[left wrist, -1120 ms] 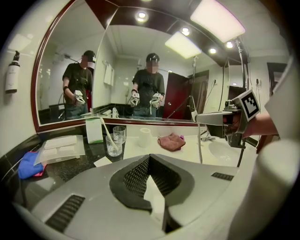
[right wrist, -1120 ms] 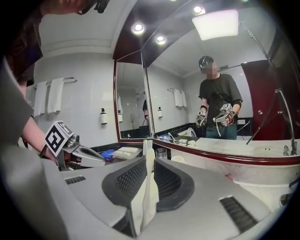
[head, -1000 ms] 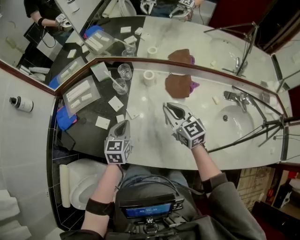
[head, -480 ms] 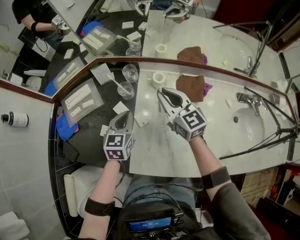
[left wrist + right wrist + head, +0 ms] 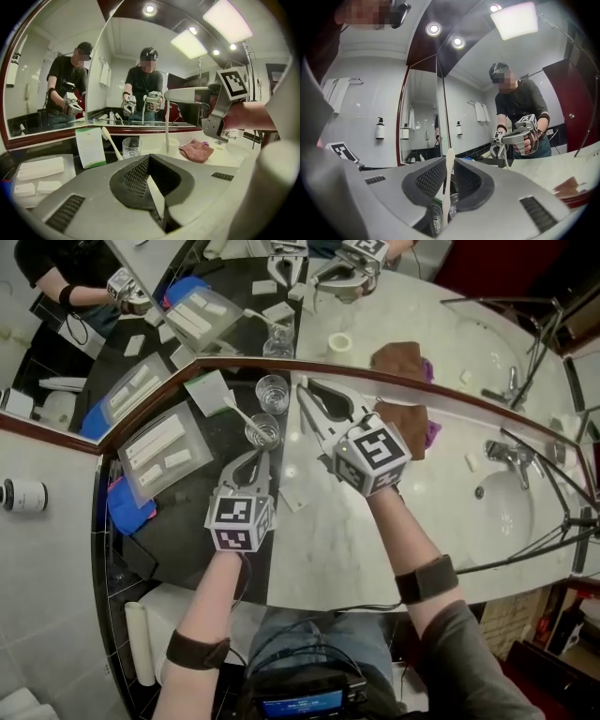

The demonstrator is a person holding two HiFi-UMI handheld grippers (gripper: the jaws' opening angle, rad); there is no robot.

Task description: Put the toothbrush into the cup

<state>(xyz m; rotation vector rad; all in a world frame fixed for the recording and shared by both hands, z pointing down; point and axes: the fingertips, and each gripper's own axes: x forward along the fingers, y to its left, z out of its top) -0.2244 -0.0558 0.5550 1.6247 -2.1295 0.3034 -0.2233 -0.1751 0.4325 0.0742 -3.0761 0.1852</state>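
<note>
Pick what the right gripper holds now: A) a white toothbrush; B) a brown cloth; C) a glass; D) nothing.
A: the right gripper is shut on a white toothbrush, whose handle stands upright between its jaws.

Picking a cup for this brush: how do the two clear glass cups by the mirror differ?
The nearer clear glass cup holds a white toothbrush leaning in it; the farther clear glass cup looks empty. The farther stands at the mirror, the nearer further out. Both upright.
</note>
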